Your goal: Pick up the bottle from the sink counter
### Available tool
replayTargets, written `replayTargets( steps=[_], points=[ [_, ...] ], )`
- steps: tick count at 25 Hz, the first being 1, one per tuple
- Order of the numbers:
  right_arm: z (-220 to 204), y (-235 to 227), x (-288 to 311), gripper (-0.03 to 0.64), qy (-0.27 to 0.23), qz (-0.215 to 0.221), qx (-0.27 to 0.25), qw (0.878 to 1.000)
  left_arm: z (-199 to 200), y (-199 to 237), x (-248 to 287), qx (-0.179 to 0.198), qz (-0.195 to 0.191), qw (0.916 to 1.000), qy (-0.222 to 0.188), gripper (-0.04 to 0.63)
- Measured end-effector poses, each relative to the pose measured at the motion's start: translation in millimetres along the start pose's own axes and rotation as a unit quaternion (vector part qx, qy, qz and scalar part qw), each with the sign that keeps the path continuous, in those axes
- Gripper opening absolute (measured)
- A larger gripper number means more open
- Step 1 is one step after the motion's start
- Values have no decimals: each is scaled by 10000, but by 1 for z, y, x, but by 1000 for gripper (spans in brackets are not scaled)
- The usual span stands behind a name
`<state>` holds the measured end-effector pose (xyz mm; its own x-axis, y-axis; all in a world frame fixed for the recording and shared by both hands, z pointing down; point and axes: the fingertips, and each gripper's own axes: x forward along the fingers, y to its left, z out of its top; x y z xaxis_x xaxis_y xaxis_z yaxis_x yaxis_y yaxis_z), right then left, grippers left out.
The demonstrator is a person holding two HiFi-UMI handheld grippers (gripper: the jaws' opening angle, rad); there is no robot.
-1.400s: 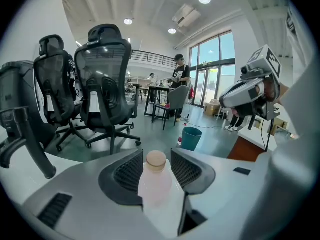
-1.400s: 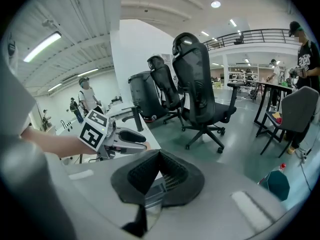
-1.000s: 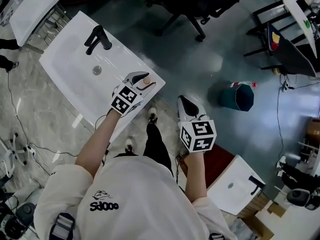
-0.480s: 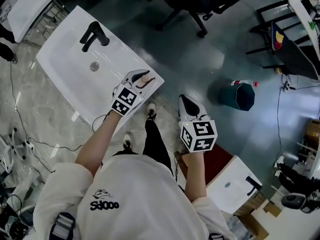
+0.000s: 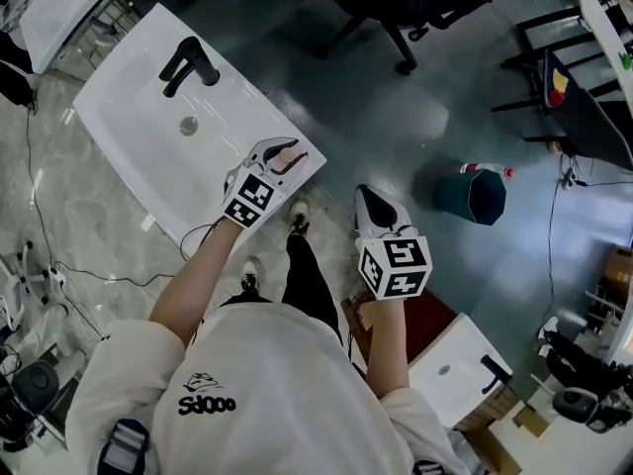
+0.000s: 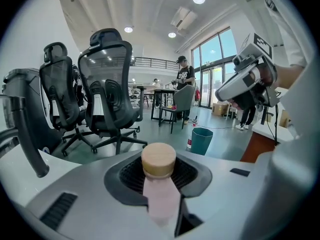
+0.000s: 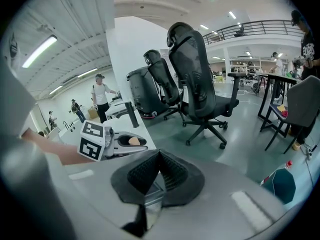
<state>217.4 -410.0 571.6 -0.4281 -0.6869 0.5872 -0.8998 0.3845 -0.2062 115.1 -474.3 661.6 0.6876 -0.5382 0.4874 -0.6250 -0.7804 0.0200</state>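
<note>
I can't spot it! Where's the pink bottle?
The pink bottle stands between the closing jaws of the left gripper, at the near corner of the white sink counter, left of centre in the head view.

The left tongs (image 5: pixel 288 155) are closing on the bottle (image 6: pixel 159 184) standing between their jaws; a second ago those jaws gaped wider around it.

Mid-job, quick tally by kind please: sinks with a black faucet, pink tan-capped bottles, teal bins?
Sinks with a black faucet: 2
Pink tan-capped bottles: 1
Teal bins: 1
Total: 4
</note>
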Motion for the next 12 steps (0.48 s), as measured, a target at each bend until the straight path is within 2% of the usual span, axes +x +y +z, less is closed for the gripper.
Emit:
replayTargets(
  steps=[7,12],
  points=[
    [10,4,4,11,-67,63,-95,9999,-3,4,-12,-296,77,9995,-115,112],
    [19,10,-4,11,-176,56,-134,9997,6,4,-33,-322,82,9991,-273,112]
  ],
)
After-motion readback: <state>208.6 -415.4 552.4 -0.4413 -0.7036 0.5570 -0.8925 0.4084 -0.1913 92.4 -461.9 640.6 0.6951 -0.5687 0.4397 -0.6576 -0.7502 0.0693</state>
